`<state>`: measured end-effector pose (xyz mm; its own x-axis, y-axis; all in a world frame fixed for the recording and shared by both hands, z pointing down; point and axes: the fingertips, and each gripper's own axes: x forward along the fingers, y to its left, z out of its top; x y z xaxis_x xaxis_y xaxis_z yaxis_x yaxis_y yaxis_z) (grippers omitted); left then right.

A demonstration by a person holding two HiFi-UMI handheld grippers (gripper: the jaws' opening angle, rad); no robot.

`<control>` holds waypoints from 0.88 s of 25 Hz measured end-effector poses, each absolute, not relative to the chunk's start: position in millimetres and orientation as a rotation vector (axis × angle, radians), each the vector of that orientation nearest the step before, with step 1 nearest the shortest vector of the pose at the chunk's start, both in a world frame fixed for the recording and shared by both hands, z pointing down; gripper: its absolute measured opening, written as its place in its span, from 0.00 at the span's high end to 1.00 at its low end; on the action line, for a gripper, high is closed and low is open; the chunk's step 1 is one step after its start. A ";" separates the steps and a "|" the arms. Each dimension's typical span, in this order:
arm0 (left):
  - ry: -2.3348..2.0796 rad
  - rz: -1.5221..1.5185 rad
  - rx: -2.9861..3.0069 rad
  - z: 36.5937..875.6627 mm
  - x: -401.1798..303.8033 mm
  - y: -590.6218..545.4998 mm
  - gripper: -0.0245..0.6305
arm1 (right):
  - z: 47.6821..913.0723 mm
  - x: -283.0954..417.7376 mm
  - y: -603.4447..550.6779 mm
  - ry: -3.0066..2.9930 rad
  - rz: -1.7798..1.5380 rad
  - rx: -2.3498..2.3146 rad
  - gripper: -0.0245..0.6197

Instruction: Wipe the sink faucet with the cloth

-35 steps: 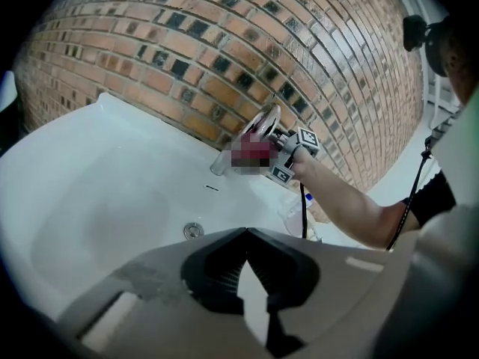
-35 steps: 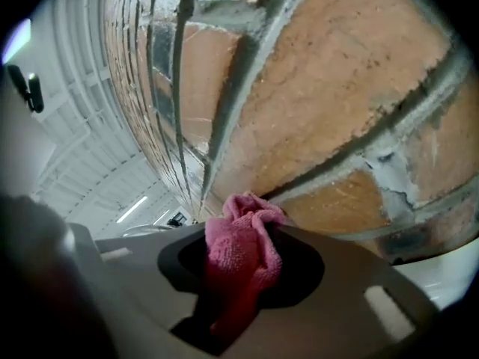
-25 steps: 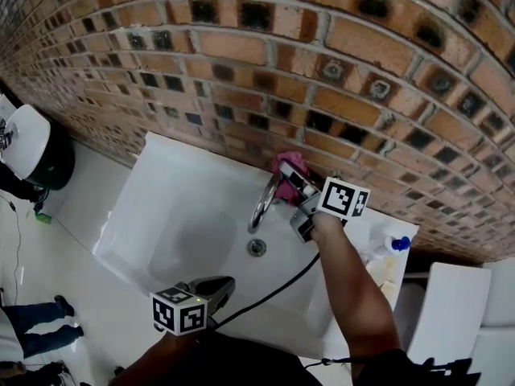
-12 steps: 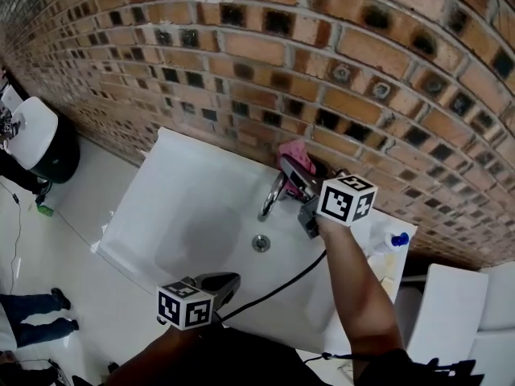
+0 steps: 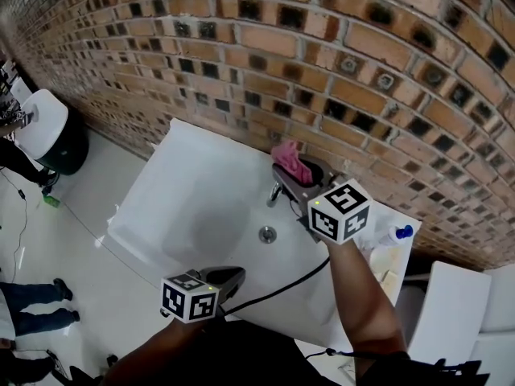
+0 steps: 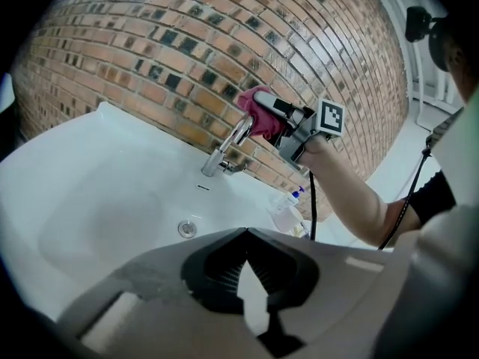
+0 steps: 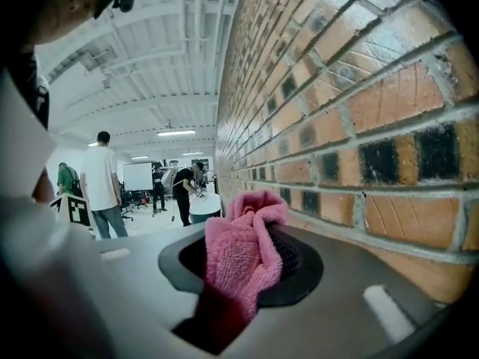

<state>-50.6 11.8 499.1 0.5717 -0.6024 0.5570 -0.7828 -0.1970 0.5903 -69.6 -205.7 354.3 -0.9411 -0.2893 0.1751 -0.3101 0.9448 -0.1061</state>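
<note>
Faucet (image 6: 227,146): stands at the back of the sink (image 5: 181,207), just in front of the brick wall (image 5: 338,63). The pink cloth (image 6: 257,113) is pressed on the faucet's upper end, on the wall side. The right gripper (image 5: 291,177) carries it, pads clamped on a bunched fold, with the loose end spilling forward over the jaws.

Change over the last second: the cloth has kept to the top and wall side of the faucet. The right gripper has swung in over the faucet. From the head view the spout was plain a second ago; now it lies mostly under the gripper, with only a short bit showing to the faucet's left. The head camera also shifted, so part of this may be framing.

Judgement: wiping is under way at the faucet's top. Spout and base look still to be done.

Left gripper (image 5: 228,278): well apart from the faucet, at the sink's front edge, as before. Its jaws are closed together with nothing between them. Idle.

Views compared:
- Left gripper view: the only side-on look. It shows the cloth touching the faucet's top, the drain (image 6: 187,229) in front of the faucet, and a spray bottle (image 6: 290,204) to the faucet's right, under the forearm.
- Right gripper view: no faucet at all. It shows only the cloth in the pads, the wall close on the right, and people (image 7: 101,182) far off in the room.
- Head view: the only one with both grippers together.
</note>
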 end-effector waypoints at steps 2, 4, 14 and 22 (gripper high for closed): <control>-1.125 0.257 1.902 499.6 -51.2 14.6 0.96 | 355.1 -70.2 -195.2 -2.948 0.174 0.448 0.77; -1.128 0.258 1.902 499.0 -50.9 17.1 0.96 | 357.0 -70.4 -185.2 -2.952 0.159 0.438 0.77; -1.150 0.250 1.896 495.2 -51.8 23.6 0.96 | 373.5 -65.5 -148.8 -2.982 0.247 0.396 0.77; -1.168 0.246 1.882 496.0 -54.1 27.9 0.96 | 407.6 -56.1 -126.3 -2.979 0.424 0.425 0.77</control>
